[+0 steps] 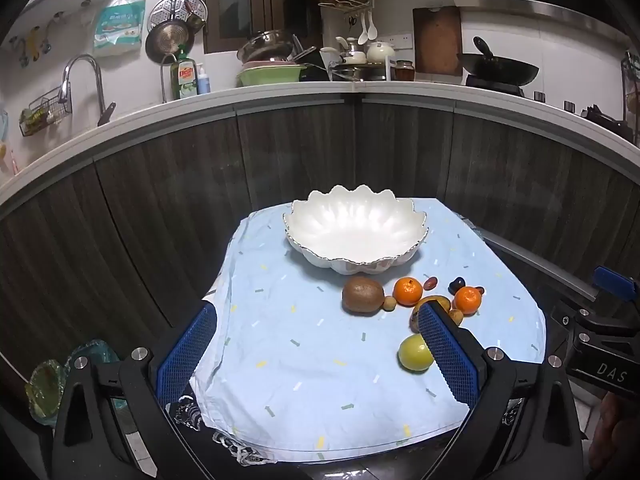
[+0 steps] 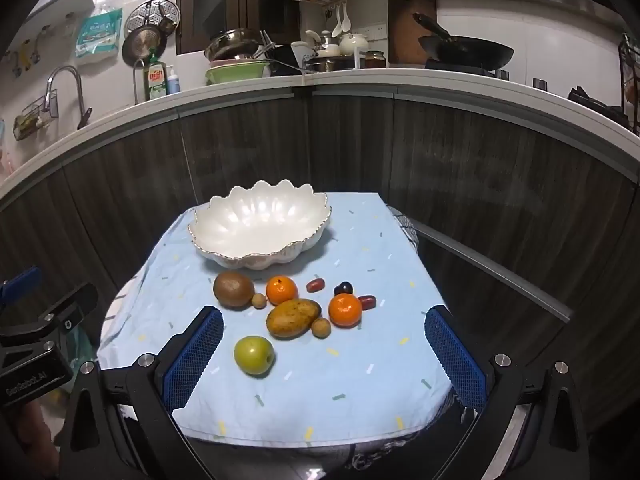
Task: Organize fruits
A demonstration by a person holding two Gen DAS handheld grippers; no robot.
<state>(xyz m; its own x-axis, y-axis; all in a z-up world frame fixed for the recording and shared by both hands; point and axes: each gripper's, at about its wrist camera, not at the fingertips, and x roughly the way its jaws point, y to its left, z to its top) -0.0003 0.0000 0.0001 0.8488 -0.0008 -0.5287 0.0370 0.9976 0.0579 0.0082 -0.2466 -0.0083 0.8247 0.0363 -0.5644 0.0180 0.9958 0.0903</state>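
Nearest to me, the left hand-held gripper (image 1: 320,344) hangs spread wide over the front of the bench (image 2: 280,432), holding nothing, and the right hand-held gripper (image 2: 324,344) hangs the same way beside it, jaws wide apart and bare.

Just past their blue pads (image 2: 192,356) the fruit lies loose on a pale blue cloth (image 2: 360,392): a green apple (image 2: 254,355) closest, then a mango (image 2: 293,318) with a small brown nut-like fruit (image 2: 321,327) touching it, two tangerines (image 2: 344,310) (image 2: 281,290), a kiwi (image 2: 233,290), and some small dark and reddish pieces farther back. Behind them stands a white scalloped bowl (image 2: 260,232) with nothing in it, so I judge the sorting has not begun.

The round fruit looks likely to roll if a pad clips it, and the pieces sit so close that closing on one may shove its neighbour. The cloth is rumpled and hangs over the edge; snagging it could drag everything.

Beyond are dark cabinet doors (image 2: 480,184), a white worktop (image 2: 240,92) with dishes, a tap (image 2: 64,84) and a wok (image 2: 466,54).
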